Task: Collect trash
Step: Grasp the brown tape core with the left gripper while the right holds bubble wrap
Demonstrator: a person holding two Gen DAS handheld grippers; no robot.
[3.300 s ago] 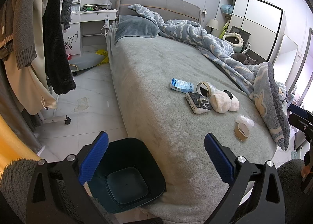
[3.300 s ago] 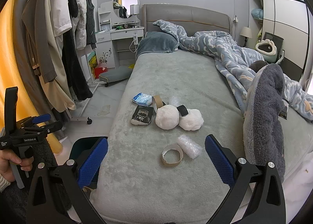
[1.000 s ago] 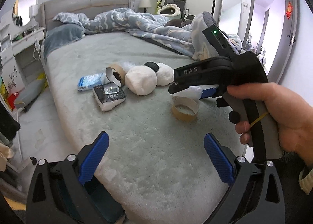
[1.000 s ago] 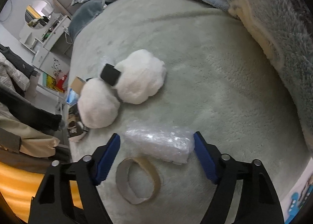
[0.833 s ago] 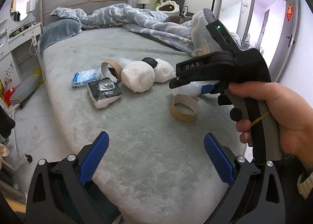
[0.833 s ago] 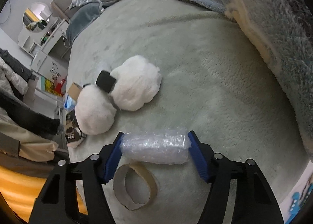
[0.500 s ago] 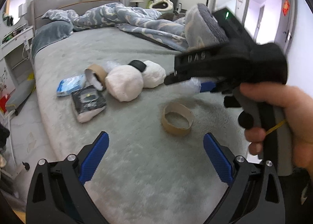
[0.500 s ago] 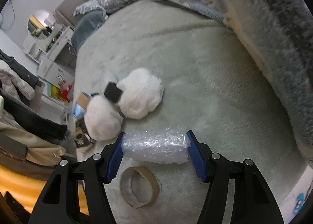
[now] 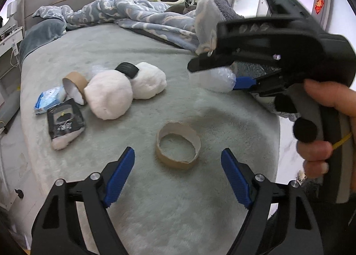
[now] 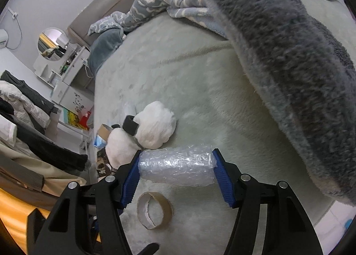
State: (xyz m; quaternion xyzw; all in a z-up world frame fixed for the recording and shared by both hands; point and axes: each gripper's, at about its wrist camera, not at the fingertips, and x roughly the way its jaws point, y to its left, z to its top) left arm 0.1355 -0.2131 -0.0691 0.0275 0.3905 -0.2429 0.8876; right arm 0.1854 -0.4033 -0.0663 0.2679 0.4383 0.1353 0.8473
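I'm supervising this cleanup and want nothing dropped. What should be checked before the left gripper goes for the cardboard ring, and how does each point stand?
1. Right gripper holds the bubble wrap roll by both ends: ok; its jaws have just been closing on it.
2. Roll is lifted off the bed: ok, judging by the left wrist view.
3. Cardboard ring lies alone on the blanket, nothing touching it: ok.
4. Left gripper lined up with the ring: ok; ring sits just ahead, between the fingertips.
5. Left jaws wide enough for the ring: ok, though they have just been closing, nothing between them yet.
6. Trash bin within reach: cannot tell, not in view.
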